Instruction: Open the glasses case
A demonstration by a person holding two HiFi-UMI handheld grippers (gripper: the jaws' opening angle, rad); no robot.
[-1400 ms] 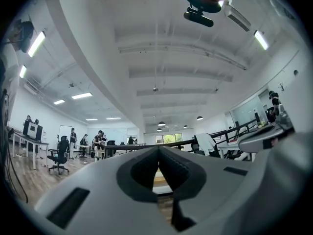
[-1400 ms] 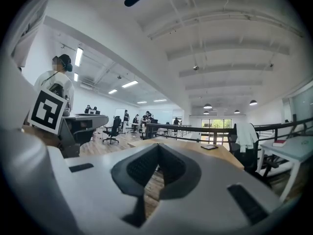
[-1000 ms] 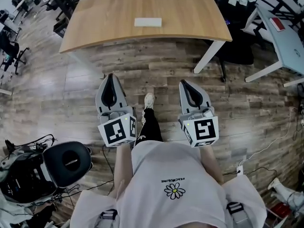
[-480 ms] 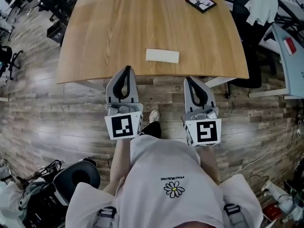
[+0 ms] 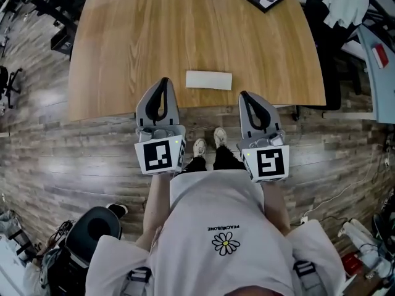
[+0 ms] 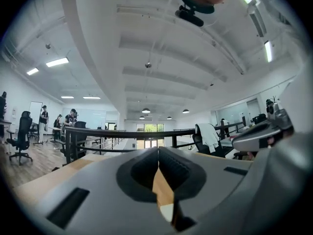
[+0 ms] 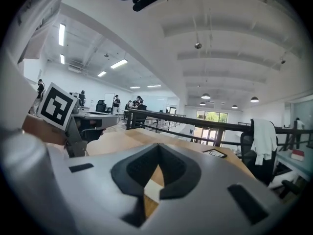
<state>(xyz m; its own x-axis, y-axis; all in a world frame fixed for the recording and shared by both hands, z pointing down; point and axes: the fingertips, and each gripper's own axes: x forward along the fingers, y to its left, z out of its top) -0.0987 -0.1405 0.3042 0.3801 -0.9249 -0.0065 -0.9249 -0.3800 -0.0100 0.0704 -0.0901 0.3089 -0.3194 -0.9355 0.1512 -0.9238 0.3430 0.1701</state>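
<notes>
Near edge of table point(image 5: 123, 54): case point(image 5: 208, 80), long axis along that edge, lay just ahead between your left gripper point(image 5: 163, 82) and right gripper point(image 5: 244, 95); both were pressed together, empty, neither clearly nearer.

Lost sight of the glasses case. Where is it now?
Head view: the white glasses case lies by the wooden table's near edge, between the left gripper and right gripper.
</notes>
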